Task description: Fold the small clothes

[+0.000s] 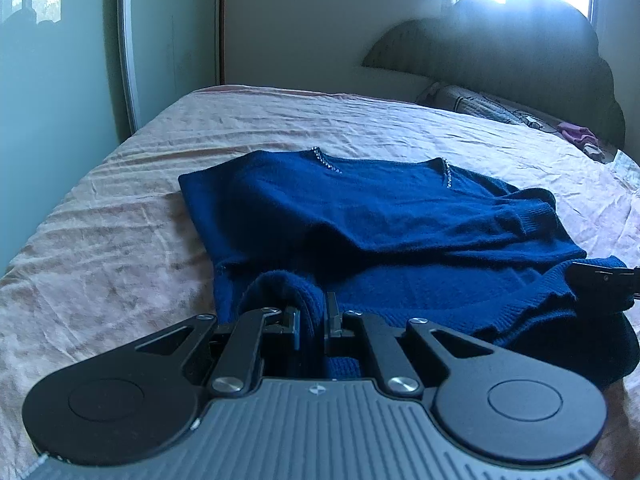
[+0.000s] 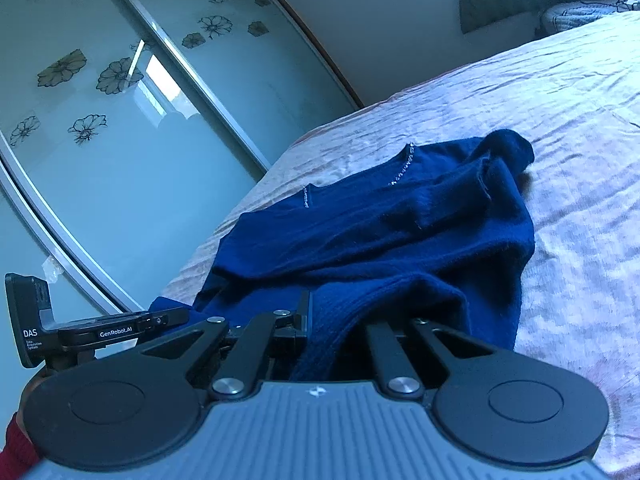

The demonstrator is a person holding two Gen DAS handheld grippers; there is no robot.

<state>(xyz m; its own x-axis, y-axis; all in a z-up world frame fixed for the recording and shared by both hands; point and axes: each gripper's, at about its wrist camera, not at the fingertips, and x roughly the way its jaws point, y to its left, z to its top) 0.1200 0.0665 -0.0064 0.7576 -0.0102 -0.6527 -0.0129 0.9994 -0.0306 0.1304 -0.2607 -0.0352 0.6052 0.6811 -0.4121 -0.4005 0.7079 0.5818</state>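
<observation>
Blue knit sweater (image 1: 380,216) lies on the bed (image 1: 100,240), hem pinched by left gripper (image 1: 314,322) and right gripper (image 2: 332,320), both clamped. Risk: thick knit slips out, or uneven lift skews the fold.

The left tongs (image 1: 313,322) are pinching a fold of the blue sweater (image 1: 380,220) at its near hem, and the knit is bunching up between the two closed fingers. The sweater is lying on the bed (image 1: 120,208), with its sparkling neckline (image 1: 328,164) pointing to the far side. The right tongs (image 1: 600,280) are reaching in from the right edge, touching the same hem. A pillow (image 1: 480,106) is resting beside the dark headboard (image 1: 500,48).
</observation>
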